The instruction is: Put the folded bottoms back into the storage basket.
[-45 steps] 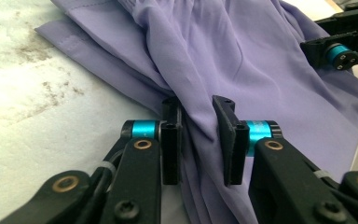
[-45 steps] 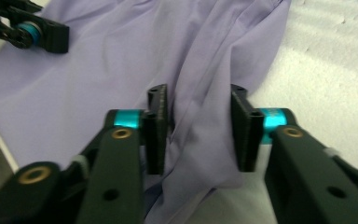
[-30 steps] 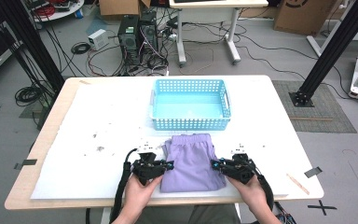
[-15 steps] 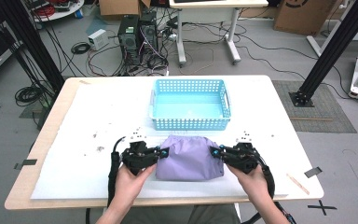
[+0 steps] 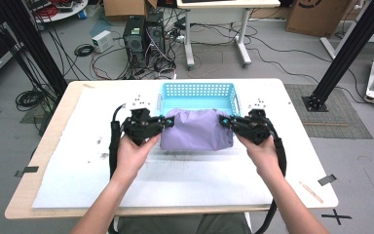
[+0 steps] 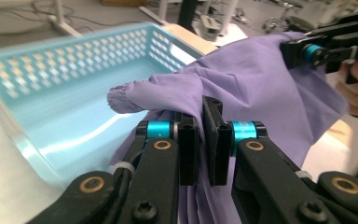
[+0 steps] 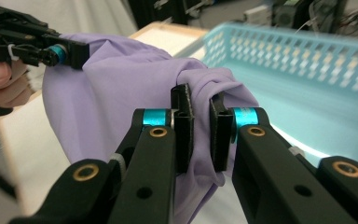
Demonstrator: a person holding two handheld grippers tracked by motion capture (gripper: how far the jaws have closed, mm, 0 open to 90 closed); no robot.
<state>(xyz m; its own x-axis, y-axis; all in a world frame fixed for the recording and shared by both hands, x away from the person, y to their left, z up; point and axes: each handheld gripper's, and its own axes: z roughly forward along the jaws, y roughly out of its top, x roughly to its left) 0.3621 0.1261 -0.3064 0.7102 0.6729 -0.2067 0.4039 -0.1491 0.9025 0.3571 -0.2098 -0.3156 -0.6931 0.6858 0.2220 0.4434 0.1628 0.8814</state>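
No readable text, label, brand, number or sign appears anywhere.

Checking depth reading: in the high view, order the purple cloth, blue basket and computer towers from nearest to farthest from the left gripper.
1. purple cloth, clamped in the left gripper.
2. blue basket, just behind.
3. computer towers, on the floor beyond the table.

Black claw [image 6: 200,140], cyan collars, brass screws

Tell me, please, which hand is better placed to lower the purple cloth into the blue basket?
Neither alone, though the right claw sits slightly nearer. It and the left claw each pinch an end of the purple cloth, hanging level at the blue basket's near rim.
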